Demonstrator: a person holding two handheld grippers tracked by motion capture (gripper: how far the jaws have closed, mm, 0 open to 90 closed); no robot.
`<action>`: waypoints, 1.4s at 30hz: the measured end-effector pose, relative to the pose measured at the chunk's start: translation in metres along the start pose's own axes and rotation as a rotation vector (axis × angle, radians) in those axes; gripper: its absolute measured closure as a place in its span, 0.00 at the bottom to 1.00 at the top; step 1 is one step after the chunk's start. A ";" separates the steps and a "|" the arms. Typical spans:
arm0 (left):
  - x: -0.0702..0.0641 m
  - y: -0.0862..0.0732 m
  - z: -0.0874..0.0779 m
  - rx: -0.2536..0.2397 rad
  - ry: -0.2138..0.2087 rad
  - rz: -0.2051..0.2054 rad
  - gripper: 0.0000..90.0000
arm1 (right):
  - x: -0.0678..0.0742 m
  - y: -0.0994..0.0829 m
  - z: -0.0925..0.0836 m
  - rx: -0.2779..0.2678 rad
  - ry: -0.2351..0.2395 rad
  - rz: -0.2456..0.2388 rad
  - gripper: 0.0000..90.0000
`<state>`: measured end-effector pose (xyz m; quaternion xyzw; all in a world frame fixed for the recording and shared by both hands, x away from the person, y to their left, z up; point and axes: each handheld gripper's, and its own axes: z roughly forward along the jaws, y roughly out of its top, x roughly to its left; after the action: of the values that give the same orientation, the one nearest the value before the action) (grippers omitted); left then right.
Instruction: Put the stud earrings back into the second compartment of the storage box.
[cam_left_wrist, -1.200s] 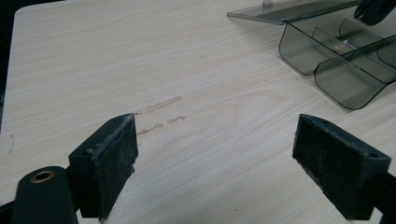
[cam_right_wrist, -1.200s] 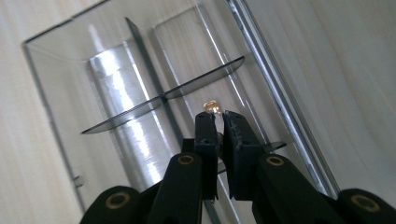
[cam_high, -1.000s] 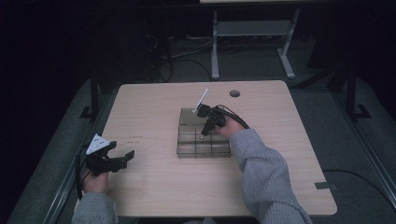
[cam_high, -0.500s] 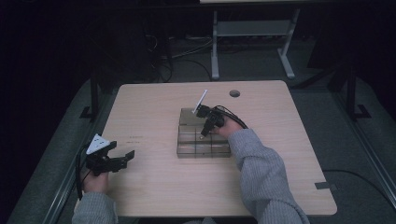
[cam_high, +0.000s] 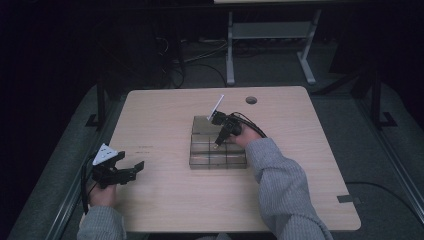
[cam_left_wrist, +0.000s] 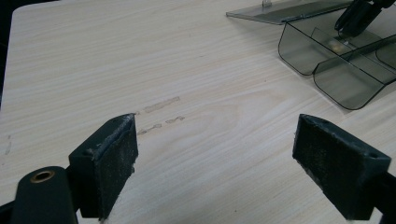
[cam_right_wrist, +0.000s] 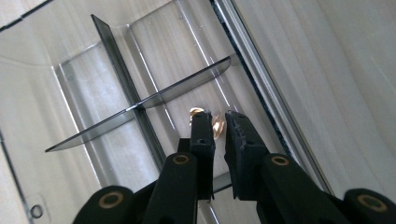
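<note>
Open tabletop (cam_high: 165, 120) all around the central divided tray (cam_high: 218, 161).

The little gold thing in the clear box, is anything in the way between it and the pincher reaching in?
Nothing visible blocks it. The right gripper is already down inside one compartment of the clear box, its nearly closed jaws on either side of the small gold piece. The dark dividers sit off to the side, not between them.

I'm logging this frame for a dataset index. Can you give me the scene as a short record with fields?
surface: light wooden table
container: clear smoky plastic compartment box, lid open, mid-table
small item: shiny gold-coloured piece in a box compartment
right gripper: reaching into the box, jaws nearly closed around the gold piece; firm grip cannot be told
left gripper: jaws wide apart, holding nothing, at the table's left near edge
</note>
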<state>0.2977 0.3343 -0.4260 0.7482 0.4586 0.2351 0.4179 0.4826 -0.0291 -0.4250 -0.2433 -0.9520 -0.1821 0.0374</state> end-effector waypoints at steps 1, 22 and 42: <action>0.000 0.000 0.000 0.000 0.000 0.000 0.15 | 0.000 0.000 -0.001 -0.002 -0.003 -0.002 0.89; 0.000 0.000 0.000 0.004 0.006 0.004 0.15 | 0.011 -0.030 -0.044 -0.084 0.039 -0.016 0.69; -0.002 -0.001 0.002 0.013 0.005 0.006 0.15 | 0.011 -0.065 -0.061 -0.117 0.019 0.018 0.63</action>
<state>0.2977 0.3323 -0.4274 0.7515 0.4591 0.2354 0.4112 0.4413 -0.0996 -0.3878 -0.2519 -0.9370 -0.2397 0.0339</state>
